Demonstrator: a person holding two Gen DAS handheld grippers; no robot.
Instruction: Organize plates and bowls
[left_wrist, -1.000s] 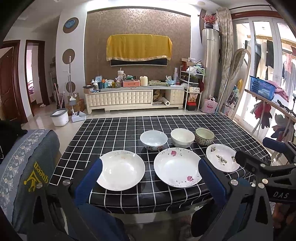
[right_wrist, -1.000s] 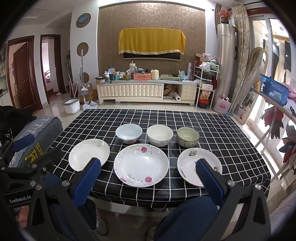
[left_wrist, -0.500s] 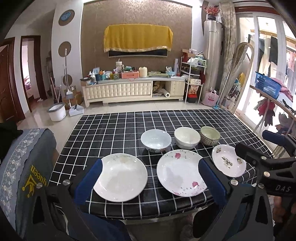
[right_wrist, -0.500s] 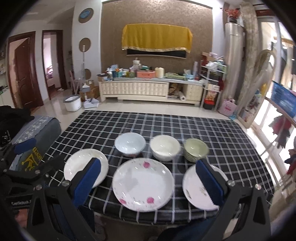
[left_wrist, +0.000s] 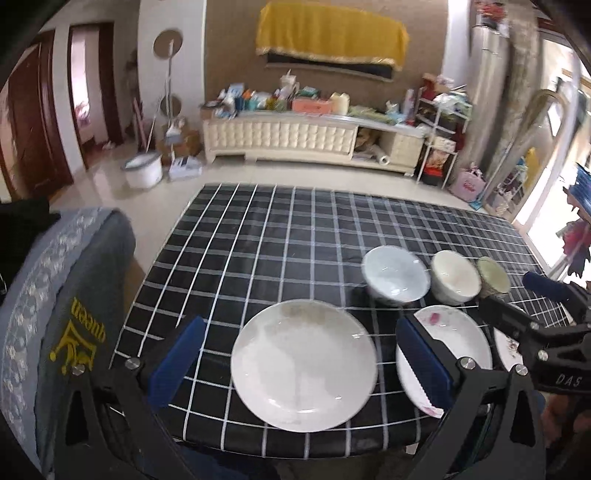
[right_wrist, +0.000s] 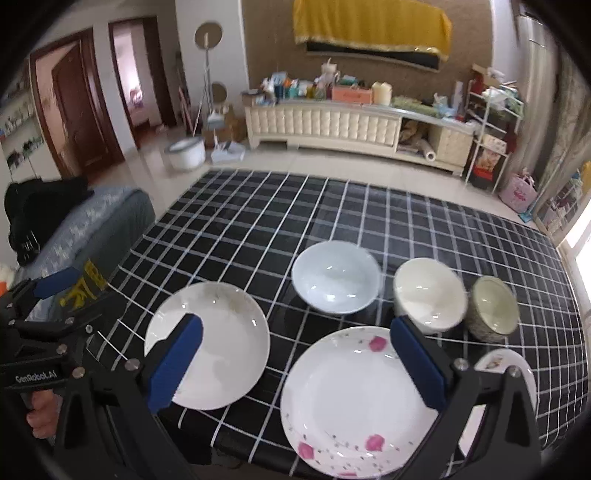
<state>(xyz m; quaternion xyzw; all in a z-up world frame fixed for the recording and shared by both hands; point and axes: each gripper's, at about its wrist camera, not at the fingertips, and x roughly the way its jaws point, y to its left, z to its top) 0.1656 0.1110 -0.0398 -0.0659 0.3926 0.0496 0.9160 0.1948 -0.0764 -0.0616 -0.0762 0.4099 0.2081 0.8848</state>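
On the black checked table (left_wrist: 277, 240) lies a plain white plate (left_wrist: 303, 363) (right_wrist: 210, 343) at front left. A pink-flowered plate (right_wrist: 354, 402) (left_wrist: 454, 350) lies in the front middle. A small patterned plate (right_wrist: 506, 369) is at front right, mostly hidden. Behind them stand a pale blue bowl (right_wrist: 336, 277) (left_wrist: 395, 277), a cream bowl (right_wrist: 428, 295) (left_wrist: 456, 280) and a green patterned bowl (right_wrist: 493, 310) (left_wrist: 493, 280). My left gripper (left_wrist: 301, 362) hangs open above the white plate. My right gripper (right_wrist: 297, 363) hangs open over the flowered plate's left part. Neither holds anything.
A chair with a grey printed cover (left_wrist: 55, 314) stands close to the table's left side. Beyond the table are a cream TV cabinet (left_wrist: 280, 136), a white bucket (left_wrist: 142, 171) on the floor and a shelf rack (right_wrist: 491, 122) at the right.
Both grippers have moved forward and lower toward the table's front edge. The plates now look larger and sit between the fingers. No dish has moved.
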